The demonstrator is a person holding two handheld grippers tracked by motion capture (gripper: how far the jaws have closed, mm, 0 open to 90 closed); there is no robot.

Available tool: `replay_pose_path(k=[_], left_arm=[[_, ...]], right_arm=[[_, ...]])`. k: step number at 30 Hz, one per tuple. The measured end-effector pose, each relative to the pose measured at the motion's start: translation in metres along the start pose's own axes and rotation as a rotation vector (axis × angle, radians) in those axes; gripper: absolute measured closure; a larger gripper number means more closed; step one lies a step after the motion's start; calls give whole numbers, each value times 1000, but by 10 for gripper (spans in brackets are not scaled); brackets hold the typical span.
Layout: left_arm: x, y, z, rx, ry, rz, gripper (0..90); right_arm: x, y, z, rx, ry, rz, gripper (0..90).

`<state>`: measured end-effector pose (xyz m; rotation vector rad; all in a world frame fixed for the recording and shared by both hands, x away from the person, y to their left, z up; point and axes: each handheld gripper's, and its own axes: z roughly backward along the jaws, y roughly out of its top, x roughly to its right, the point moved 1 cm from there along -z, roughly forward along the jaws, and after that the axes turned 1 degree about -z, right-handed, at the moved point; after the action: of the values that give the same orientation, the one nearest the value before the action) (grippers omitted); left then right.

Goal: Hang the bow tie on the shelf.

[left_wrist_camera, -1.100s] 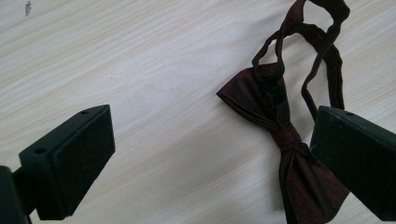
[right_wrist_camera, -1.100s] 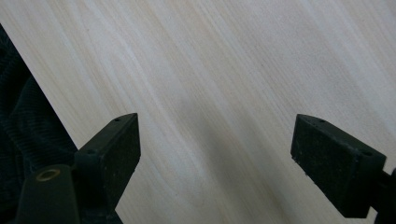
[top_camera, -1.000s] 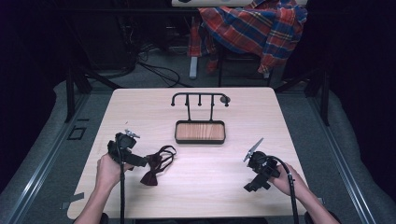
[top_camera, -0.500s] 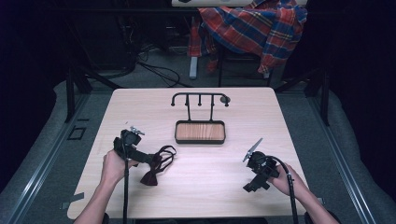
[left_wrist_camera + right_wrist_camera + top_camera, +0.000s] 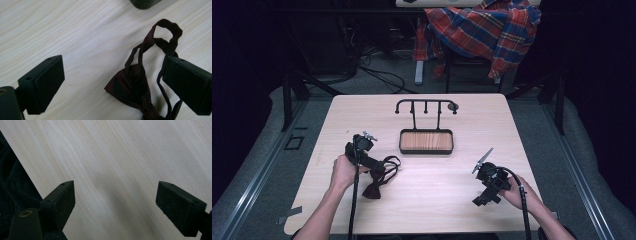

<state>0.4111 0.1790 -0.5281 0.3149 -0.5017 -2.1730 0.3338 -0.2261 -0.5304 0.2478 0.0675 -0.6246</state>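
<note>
Overhead and gripper-mounted views of a pale wooden worktop (image 5: 437,200) at which a person works with two hand-held grippers. The left gripper (image 5: 377,172) lies at the left-centre of the worktop, held in the person's left hand (image 5: 343,171). In the left gripper view its two black jaws stand wide apart, with the left gripper (image 5: 112,82) poised low over a dark red bow tie (image 5: 133,92). The bow tie lies flat on the wood between the jaws, nearer the right-hand jaw. Its thin strap (image 5: 160,42) loops away from the bow toward the top of that view, and part of the strap passes behind the right-hand jaw. Whether that jaw touches the fabric cannot be told. In the high view the bow tie (image 5: 373,189) sits just in front of the left gripper, with its strap (image 5: 391,164) curling toward the tray.

The right gripper (image 5: 482,197) lies near the right front of the worktop, held in the right hand (image 5: 517,192), well apart from the bow tie. In the right gripper view its jaws are likewise spread wide over bare wood, with nothing between them at the right gripper (image 5: 115,202).

Toward the middle rear of the worktop stands a black-rimmed tray (image 5: 426,141) with a wood-coloured floor. A black rail stand with hooks (image 5: 427,105) rises at the tray's far side. Beyond the worktop, a plaid shirt (image 5: 482,27) hangs over furniture.
</note>
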Motion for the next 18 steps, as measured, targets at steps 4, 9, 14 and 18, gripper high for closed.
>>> replay_pose_path(k=[4,9,14,18], left_arm=[[3,5,-4,-2,-6,-19,95],[8,9,-9,-3,-20,-56,181],[11,14,-13,-7,-27,-83,300],[14,17,-17,-19,-38,-107,368]], right_arm=[[-1,-1,-2,25,19,-21,158],[0,0,-1,6,9,-10,158],[-1,-1,-2,13,14,-16,158],[-1,0,-1,12,13,-15,159]])
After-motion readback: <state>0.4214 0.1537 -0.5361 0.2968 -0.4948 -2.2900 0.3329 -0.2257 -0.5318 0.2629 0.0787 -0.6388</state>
